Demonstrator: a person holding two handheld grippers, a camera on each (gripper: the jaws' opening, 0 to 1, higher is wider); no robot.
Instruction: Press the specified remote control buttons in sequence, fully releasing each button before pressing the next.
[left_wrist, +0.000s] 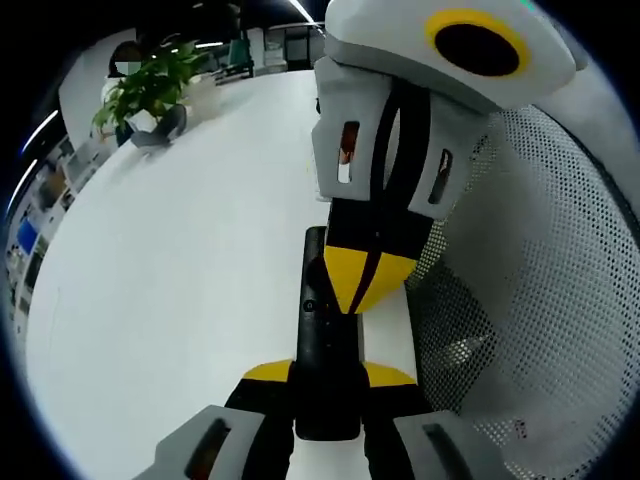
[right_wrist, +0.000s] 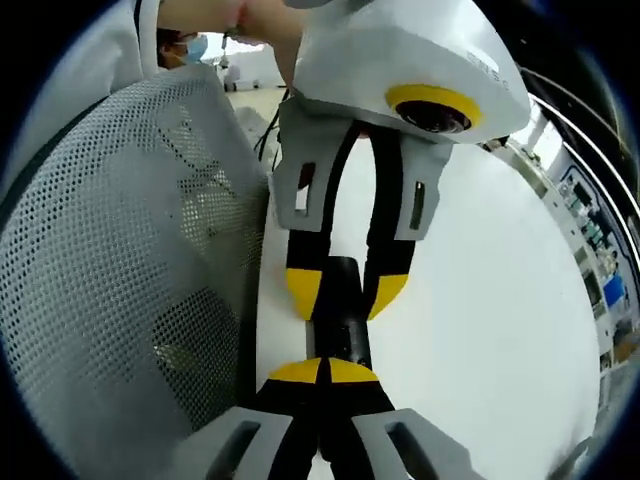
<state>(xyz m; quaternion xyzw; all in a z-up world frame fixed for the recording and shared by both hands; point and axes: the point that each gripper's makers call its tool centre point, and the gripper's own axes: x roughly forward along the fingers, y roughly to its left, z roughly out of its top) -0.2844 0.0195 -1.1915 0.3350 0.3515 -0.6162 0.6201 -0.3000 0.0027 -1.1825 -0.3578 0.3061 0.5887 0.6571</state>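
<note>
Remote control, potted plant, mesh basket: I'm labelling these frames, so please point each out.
remote control (left_wrist: 326, 370), left gripper view, on its black body.
potted plant (left_wrist: 150, 88), left gripper view, on the leaves.
mesh basket (right_wrist: 130, 250), right gripper view, on its perforated wall.

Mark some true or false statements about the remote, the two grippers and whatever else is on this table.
1. The left gripper clamps the black remote between its jaws. True.
2. The right gripper has its jaws spread wide. False: they are shut together, with the yellow tips down on the remote.
3. A potted plant stands on the white table. True.
4. The remote lies inside the mesh basket. False: it sits on the table beside the basket.
5. The mesh basket is black. False: it is white.
</note>
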